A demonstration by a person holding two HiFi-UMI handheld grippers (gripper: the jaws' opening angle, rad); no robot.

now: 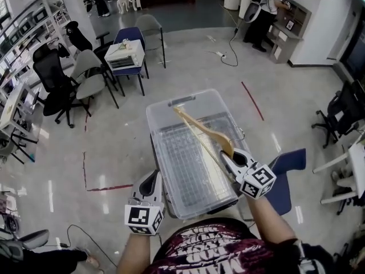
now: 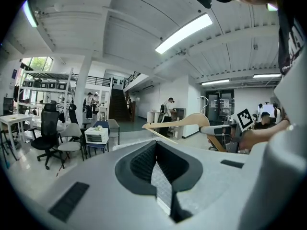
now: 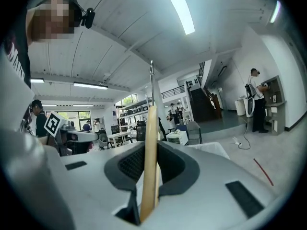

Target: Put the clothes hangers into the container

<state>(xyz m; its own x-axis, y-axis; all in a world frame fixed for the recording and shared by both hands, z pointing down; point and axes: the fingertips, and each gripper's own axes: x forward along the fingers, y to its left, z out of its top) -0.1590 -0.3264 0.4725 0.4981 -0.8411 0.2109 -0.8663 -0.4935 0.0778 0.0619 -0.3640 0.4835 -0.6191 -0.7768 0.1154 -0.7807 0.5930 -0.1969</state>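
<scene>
The step in hand looks like carrying a hanger to the bin. The right gripper (image 1: pixel 232 163) is clamped on a wooden clothes hanger (image 1: pixel 201 130) near its middle and holds it over the right half of the clear plastic container (image 1: pixel 171 104) — above the rim, judging by the left gripper view. The hanger's long axis runs diagonally, its free arm pointing far-left across the bin and its wire hook beside the jaws. The next move likely calls for lowering it inside — perhaps turning it along the bin's length — then letting go. The left gripper (image 1: pixel 150 180) waits at the near-left corner, jaws together on nothing.
</scene>
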